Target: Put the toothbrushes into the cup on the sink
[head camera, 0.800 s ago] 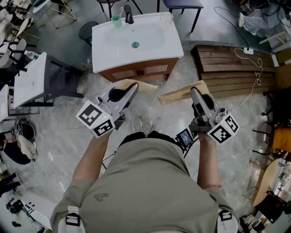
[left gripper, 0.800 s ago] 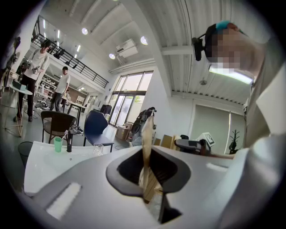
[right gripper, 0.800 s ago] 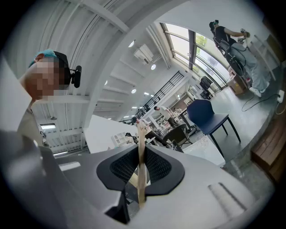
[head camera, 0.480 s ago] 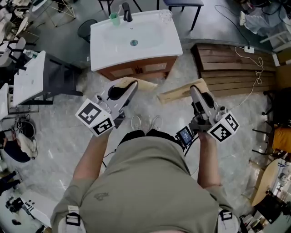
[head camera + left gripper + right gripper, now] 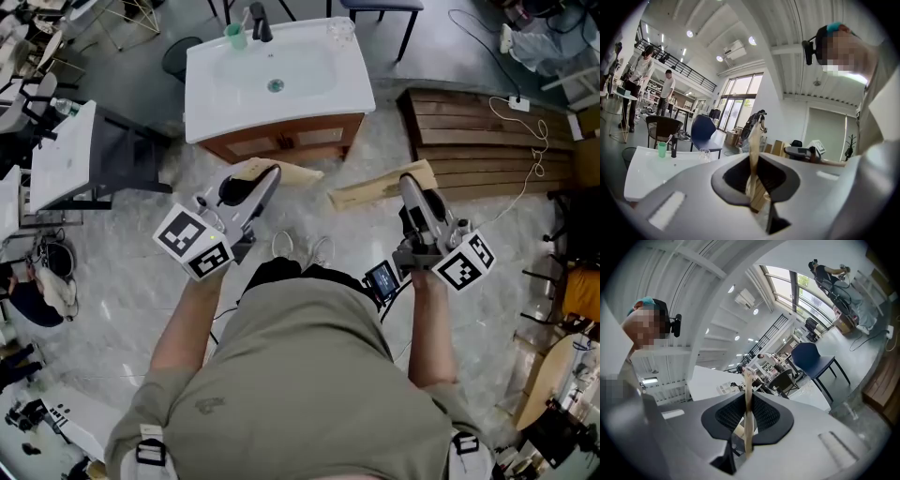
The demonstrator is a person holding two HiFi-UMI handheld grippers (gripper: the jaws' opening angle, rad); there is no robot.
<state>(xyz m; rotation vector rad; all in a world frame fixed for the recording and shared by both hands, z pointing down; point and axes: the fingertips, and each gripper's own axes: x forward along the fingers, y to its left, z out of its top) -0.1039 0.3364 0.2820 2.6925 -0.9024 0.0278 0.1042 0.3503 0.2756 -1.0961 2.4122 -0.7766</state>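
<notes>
The white sink [image 5: 225, 98] on its wooden cabinet stands ahead of me on the floor. At its back left corner is a green cup [image 5: 235, 37], also in the left gripper view [image 5: 662, 149], beside a black faucet [image 5: 261, 23]. A clear glass [image 5: 340, 32] stands at the back right. My left gripper [image 5: 269, 177] is shut on a flat tan toothbrush [image 5: 286, 172], seen edge-on between its jaws [image 5: 753, 159]. My right gripper [image 5: 409, 181] is shut on a second tan toothbrush [image 5: 370, 192], which stands edge-on between its jaws [image 5: 748, 427]. Both grippers are well short of the sink.
A wooden pallet [image 5: 478, 141] with a white cable [image 5: 528, 150] lies on the floor at the right. A white table [image 5: 61, 164] stands at the left, and a blue chair [image 5: 375, 7] behind the sink. People stand far off [image 5: 640, 75].
The sink sits slightly higher and more to the left in the head view. Both grippers keep their hold; the right one is a touch further right.
</notes>
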